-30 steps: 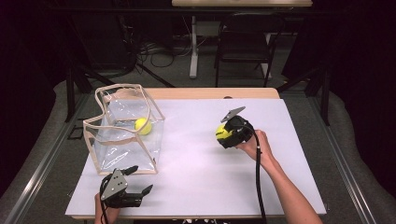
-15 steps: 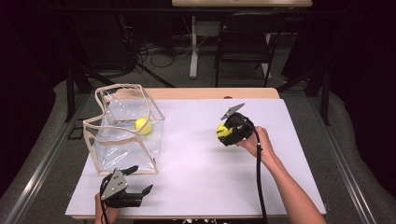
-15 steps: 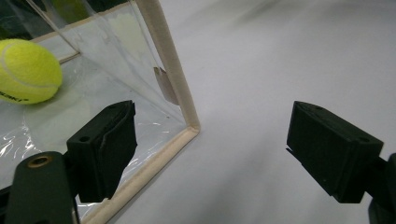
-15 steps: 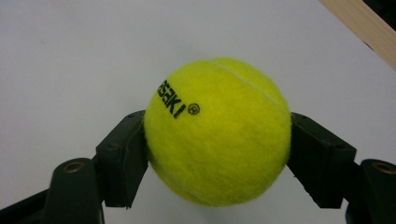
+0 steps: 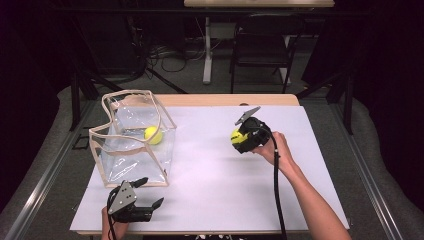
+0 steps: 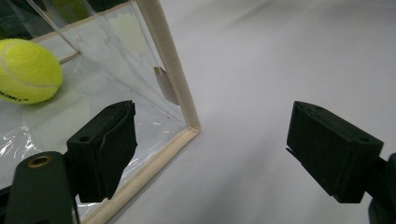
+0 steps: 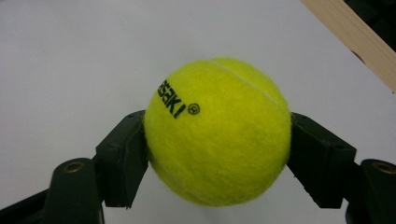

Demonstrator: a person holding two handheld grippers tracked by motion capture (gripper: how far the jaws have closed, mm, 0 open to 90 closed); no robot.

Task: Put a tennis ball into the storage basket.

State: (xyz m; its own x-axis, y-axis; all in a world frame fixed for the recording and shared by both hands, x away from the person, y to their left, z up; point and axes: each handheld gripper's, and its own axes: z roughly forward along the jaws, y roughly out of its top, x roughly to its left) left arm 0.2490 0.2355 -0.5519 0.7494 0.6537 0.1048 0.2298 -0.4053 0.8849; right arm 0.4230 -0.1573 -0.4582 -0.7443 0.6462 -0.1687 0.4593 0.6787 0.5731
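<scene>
The right gripper (image 5: pixel 239 136) is clenched on a tennis ball (image 7: pixel 217 149) — both black pads press its sides, and it is held above the white table sheet (image 5: pixel 215 170) rather than resting on it. What the coming move turns on is likely the direction to the clear bag (image 5: pixel 132 137): seen from above, the bag stands well to the left of the right gripper, on the far side of a bare stretch of sheet, with its open top facing up. A second ball (image 5: pixel 152 135) already lies inside it (toward the wall nearest the held ball). The left gripper (image 5: pixel 142 204) is much closer to the bag — its jaws stand wide apart and empty, with the bag's near bottom corner just ahead of its left jaw. The held ball bears black print that seems to read "ESEKI" with a registered mark; the first letters curve out of sight.
</scene>
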